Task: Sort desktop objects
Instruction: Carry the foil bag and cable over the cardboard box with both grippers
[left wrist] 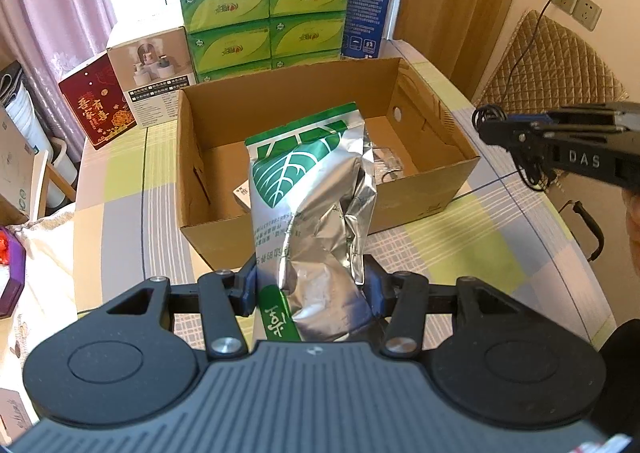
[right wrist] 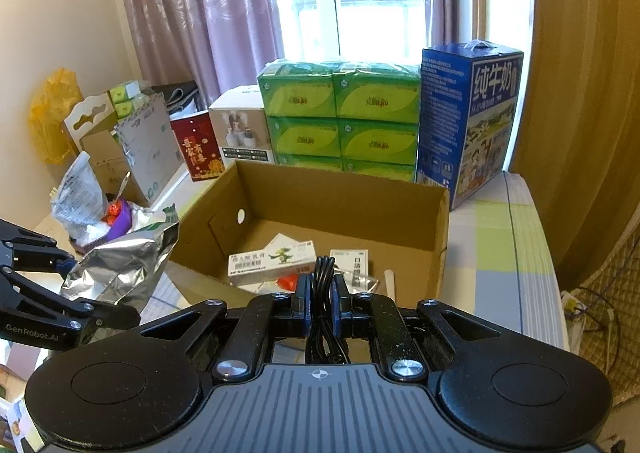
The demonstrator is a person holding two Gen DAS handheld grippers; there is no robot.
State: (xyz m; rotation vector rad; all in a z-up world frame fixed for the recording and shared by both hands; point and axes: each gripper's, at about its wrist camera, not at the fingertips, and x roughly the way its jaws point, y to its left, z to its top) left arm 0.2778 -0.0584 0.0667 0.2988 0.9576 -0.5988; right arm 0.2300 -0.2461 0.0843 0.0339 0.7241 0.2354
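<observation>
Tabletop carton holds med boxes; left claw pinches foil bag, right claw cable.

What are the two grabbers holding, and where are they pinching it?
The left gripper pinches the silver and green foil bag near its bottom end. The right gripper pinches a bundled black cable around its middle.

"DAS" stands on the right claw, "GenRobot.AI" on the left claw, "纯牛奶" on the blue carton.
</observation>
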